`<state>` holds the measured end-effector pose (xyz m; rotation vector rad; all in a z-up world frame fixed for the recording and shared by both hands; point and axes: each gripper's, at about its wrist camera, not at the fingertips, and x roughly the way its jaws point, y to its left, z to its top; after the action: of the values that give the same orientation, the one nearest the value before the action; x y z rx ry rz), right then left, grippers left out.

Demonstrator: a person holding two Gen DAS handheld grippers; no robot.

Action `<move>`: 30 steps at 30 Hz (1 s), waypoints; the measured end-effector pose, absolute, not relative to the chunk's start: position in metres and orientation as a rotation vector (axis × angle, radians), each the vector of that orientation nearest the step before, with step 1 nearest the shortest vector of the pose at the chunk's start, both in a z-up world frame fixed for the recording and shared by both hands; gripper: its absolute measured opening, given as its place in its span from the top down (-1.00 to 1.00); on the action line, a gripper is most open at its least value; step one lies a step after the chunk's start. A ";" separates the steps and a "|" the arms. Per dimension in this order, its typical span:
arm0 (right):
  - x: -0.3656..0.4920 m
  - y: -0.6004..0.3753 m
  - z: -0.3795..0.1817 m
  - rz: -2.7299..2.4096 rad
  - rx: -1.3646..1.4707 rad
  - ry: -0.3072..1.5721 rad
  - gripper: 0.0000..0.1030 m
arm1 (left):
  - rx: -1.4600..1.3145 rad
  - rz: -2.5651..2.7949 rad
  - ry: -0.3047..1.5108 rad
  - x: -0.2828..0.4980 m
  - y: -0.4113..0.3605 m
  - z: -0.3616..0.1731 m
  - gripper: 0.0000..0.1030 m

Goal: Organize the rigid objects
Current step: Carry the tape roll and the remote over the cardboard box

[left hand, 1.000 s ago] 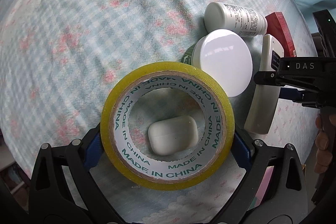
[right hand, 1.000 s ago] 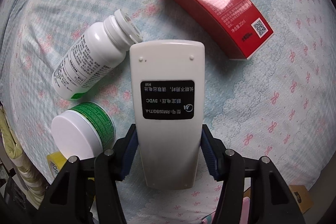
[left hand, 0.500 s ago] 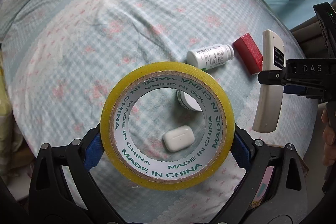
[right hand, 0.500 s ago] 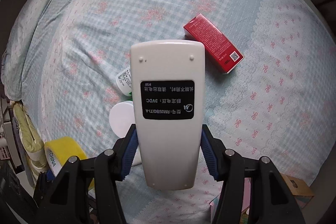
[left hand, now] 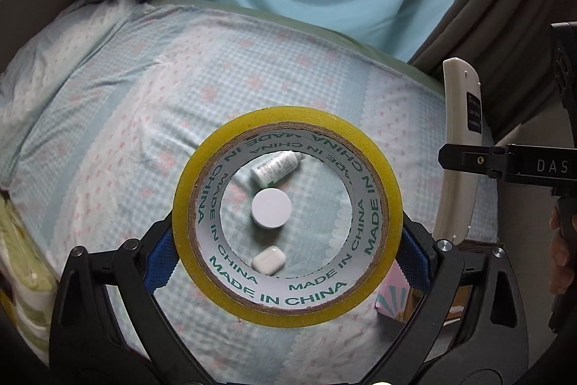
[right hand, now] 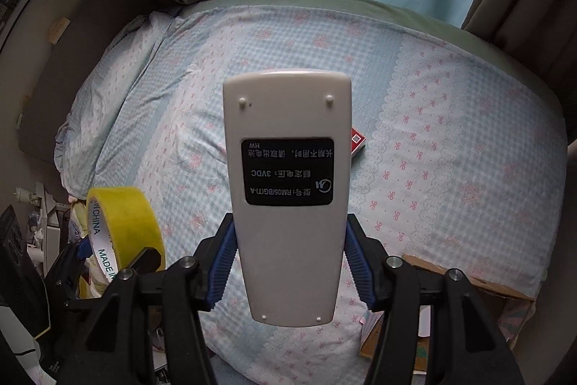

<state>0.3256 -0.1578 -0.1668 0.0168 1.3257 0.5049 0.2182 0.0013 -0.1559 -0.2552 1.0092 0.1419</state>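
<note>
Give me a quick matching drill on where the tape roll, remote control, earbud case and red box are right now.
Things:
1. tape roll
2. remote control
3. earbud case
4. red box

Places:
A. lying on the bed, seen through the roll's hole
B. clamped in the right hand-held gripper
C. on the bed, mostly hidden behind the remote
D. clamped in the left hand-held gripper

Pairs: 1-D, 2-B, 3-A, 4-C
</note>
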 end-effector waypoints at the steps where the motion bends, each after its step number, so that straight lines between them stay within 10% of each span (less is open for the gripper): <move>1: 0.321 -0.170 -0.159 0.495 0.040 1.313 -0.03 | -0.242 0.119 1.003 0.218 -0.007 -0.149 -0.89; 17: 0.237 -0.374 -0.117 0.166 0.309 1.195 -0.03 | -0.037 -0.259 0.987 0.209 -0.199 -0.114 -0.89; 30: 0.186 -0.510 -0.189 -0.093 0.619 1.210 -0.03 | 0.194 -0.489 1.085 0.201 -0.345 -0.167 -0.89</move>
<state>0.1859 -0.5096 -0.1893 0.6191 1.2097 -0.0932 0.2010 -0.3448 -0.1666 0.1944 1.0854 -0.4886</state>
